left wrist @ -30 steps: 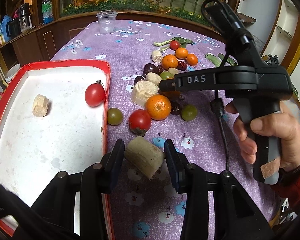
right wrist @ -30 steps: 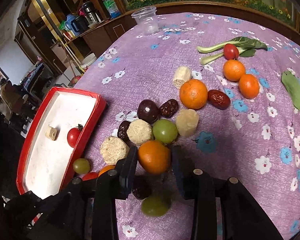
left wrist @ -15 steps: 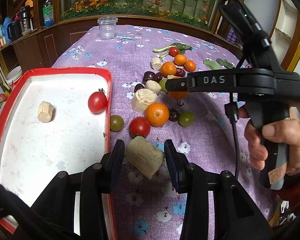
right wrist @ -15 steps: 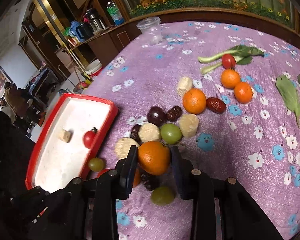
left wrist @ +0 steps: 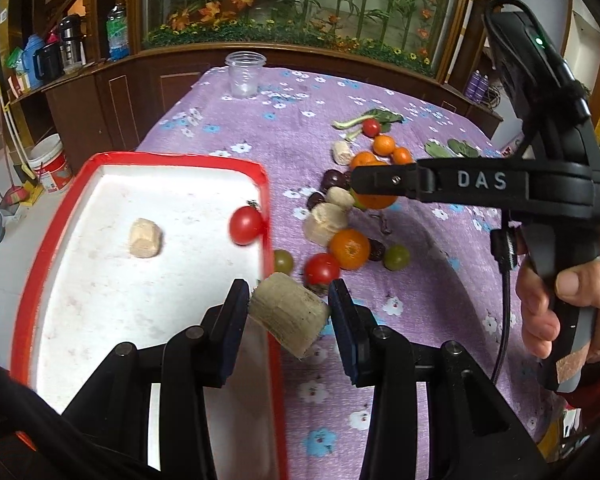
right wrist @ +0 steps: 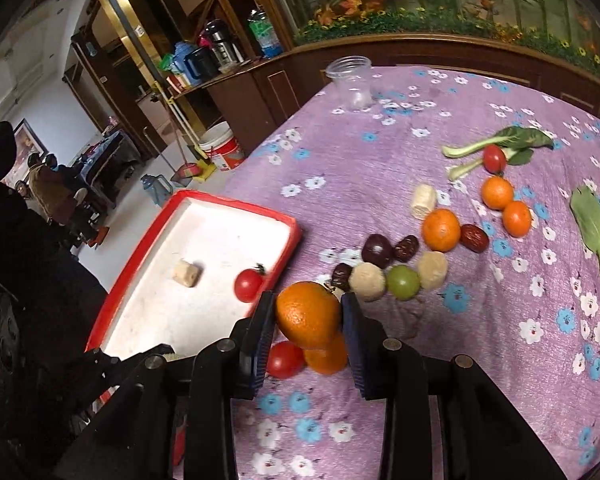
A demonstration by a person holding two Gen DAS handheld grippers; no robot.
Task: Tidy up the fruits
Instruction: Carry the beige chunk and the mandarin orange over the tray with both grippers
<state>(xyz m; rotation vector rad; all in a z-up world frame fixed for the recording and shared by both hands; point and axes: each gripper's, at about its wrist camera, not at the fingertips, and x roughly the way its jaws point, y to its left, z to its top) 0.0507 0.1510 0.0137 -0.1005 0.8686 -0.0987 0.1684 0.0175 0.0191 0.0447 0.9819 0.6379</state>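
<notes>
My left gripper is shut on a pale beige fruit chunk, held just above the right rim of the red tray. Inside the tray lie a red tomato and a small beige chunk. My right gripper is shut on an orange, lifted above the purple flowered cloth; in the left wrist view it reaches in from the right over the fruit pile. Under it lie another orange and a red tomato. Further fruit sits in a cluster beyond.
A clear plastic cup stands at the table's far edge. Green leaves and a leafy stalk lie at the right. A hand grips the right tool's handle. A wooden cabinet borders the table's far side.
Both grippers have risen with their loads. The left one carried the beige chunk leftward to the tray's rim; the right one lifted the orange off the pile.
</notes>
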